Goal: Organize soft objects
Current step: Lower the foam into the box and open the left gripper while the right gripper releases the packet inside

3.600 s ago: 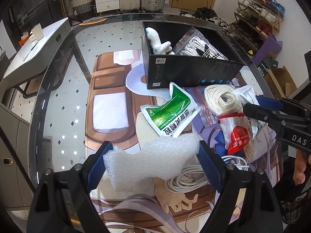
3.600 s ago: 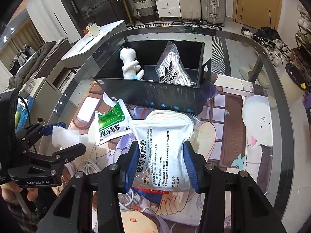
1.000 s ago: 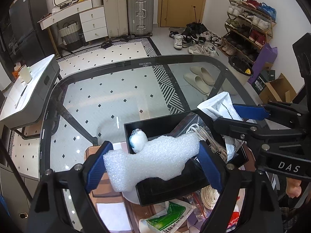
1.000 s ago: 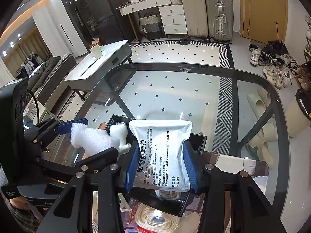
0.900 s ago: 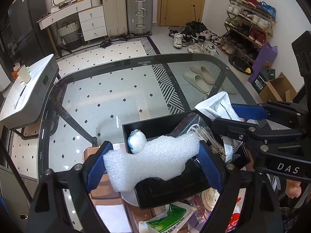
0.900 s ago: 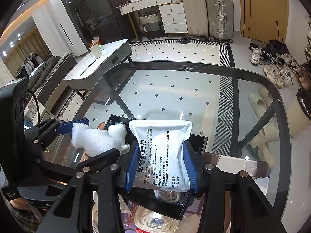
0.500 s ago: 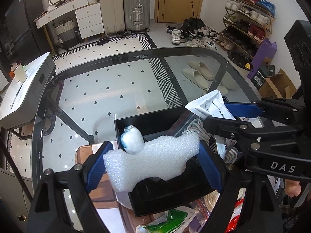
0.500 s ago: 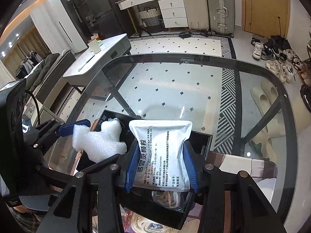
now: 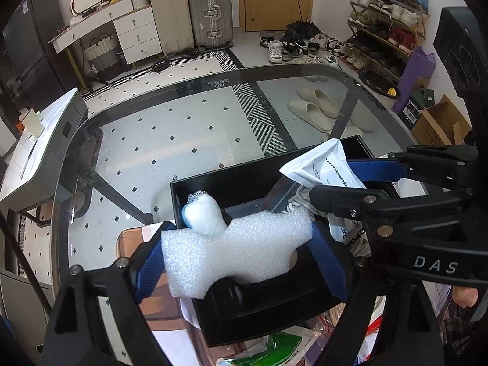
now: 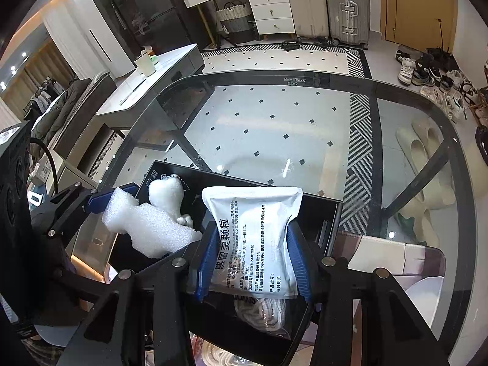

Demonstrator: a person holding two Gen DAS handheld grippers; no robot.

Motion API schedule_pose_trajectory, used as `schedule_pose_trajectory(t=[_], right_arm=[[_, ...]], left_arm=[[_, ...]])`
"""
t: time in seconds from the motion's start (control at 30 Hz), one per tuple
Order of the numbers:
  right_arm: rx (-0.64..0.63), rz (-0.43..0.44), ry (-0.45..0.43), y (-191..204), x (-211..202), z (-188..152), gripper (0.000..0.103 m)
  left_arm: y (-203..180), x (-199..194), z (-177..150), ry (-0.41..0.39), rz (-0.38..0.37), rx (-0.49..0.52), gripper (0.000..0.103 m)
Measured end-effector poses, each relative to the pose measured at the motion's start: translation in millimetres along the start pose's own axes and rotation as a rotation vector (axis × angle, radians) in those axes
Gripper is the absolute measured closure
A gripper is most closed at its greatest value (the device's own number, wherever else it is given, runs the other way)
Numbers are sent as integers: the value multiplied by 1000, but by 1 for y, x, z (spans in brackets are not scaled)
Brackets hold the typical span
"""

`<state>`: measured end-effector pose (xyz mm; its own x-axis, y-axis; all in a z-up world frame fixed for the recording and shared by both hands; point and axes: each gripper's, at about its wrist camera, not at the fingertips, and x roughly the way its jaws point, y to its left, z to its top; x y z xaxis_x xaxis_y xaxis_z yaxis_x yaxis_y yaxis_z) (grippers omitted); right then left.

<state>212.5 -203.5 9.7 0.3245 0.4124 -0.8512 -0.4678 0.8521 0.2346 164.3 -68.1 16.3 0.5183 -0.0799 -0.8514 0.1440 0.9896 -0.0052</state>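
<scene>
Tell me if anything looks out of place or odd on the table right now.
Nothing looks damaged or spilled. Loose items still clutter the table beside the black box: a green packet and coiled white rope lie outside it.

Both grippers are built of matte black angular links joined by silver screws. The left gripper [image 9: 238,244] carries ribbed blue pads on its fingers [image 9: 149,267]. The right gripper [image 10: 253,262] has matching blue-padded fingers [image 10: 206,263]; white "DAS" lettering is seen on its side. A black cable is looped beside the left unit's housing.
</scene>
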Motion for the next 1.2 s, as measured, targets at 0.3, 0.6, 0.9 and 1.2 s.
schedule_pose_trajectory(t=[0.3, 0.6, 0.9, 1.2], right_arm=[[5, -2, 10, 1, -6, -2, 52], [7, -6, -8, 3, -20, -8, 40], [9, -13, -35, 1, -45, -15, 39], [13, -10, -53, 4, -61, -25, 20]], left_arm=[[-5, -1, -2, 13, 13, 16, 13], [-6, -6, -4, 21, 24, 22, 10], [-2, -11, -8, 44, 26, 10, 0], [0, -29, -12, 25, 11, -18, 0]])
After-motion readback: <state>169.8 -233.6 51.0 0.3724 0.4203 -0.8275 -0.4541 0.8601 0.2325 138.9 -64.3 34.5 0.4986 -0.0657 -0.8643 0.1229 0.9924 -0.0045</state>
